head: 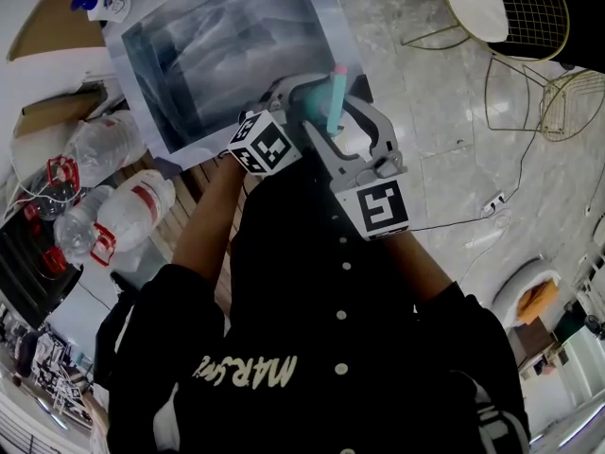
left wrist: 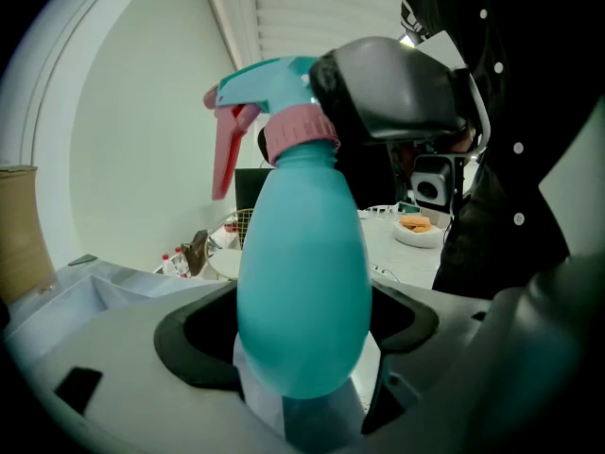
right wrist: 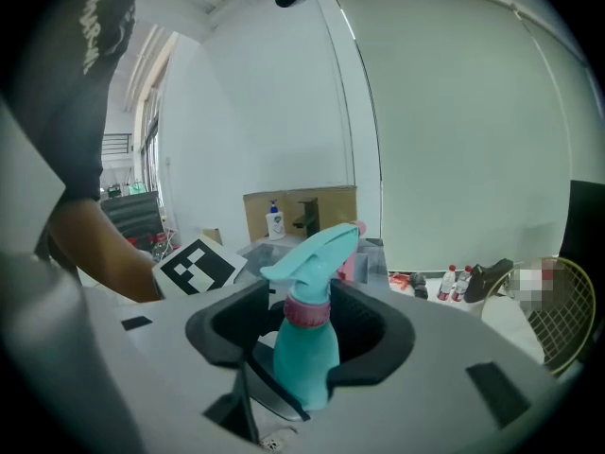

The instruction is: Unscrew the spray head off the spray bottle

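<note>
A teal spray bottle (head: 335,102) with a pink collar and a pink trigger is held in the air in front of the person's chest, over the table edge. My left gripper (left wrist: 302,324) is shut on the bottle's round body (left wrist: 302,282), which fills the gap between its jaws. My right gripper (right wrist: 307,324) comes from the other side, with its dark pads (left wrist: 397,88) closed round the pink collar (right wrist: 307,312) and the back of the teal spray head (right wrist: 317,253). The head sits on the bottle's neck. In the head view both grippers (head: 326,126) meet at the bottle.
A grey plastic sheet covers the table (head: 217,45) just ahead. Clear water bottles with red caps (head: 123,211) lie at the left, and a soap pump bottle (head: 95,6) stands at the far corner. Wire chairs (head: 529,26) and a power strip (head: 493,203) are on the marble floor at the right.
</note>
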### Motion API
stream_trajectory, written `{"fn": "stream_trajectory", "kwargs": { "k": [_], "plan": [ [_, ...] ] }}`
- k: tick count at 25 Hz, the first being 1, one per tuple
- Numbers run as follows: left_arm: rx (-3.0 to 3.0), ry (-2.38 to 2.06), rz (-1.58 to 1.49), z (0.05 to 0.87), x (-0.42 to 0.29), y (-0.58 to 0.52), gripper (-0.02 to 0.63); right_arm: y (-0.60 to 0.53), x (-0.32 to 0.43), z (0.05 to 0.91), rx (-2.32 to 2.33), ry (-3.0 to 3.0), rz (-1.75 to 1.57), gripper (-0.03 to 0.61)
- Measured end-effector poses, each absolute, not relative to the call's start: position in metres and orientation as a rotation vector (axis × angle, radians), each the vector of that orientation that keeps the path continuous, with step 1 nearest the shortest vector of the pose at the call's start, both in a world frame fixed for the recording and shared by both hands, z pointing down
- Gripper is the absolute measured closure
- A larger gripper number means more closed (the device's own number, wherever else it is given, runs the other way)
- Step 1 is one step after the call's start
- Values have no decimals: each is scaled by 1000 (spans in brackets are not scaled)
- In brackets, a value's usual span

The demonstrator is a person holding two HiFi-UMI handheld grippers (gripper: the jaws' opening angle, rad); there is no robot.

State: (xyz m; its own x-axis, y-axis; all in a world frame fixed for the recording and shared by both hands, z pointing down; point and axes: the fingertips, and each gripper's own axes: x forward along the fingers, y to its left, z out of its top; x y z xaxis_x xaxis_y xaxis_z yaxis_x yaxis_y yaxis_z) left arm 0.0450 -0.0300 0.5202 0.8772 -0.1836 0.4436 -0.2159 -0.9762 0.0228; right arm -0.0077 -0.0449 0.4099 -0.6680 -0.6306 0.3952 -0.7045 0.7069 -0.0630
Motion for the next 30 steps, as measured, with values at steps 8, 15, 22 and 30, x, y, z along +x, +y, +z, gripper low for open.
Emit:
{"fn": "stream_trajectory", "kwargs": {
  "k": [8,15,22,30],
  "plan": [
    [2971,-327,693,520,45,-29,212,-52,-6,410,1109,-2580,284,411],
    [2970,-336,687,521,45,-30,212,-51,-8,409,1062,-2638,232,414],
    [2974,-335,688,520,45,-30,212,-53,-7,396,1078,-2695,246,416],
    [2987,-330,684,520,46,-26,212,-52,2,365,1139,-2775,276,416]
  ]
}}
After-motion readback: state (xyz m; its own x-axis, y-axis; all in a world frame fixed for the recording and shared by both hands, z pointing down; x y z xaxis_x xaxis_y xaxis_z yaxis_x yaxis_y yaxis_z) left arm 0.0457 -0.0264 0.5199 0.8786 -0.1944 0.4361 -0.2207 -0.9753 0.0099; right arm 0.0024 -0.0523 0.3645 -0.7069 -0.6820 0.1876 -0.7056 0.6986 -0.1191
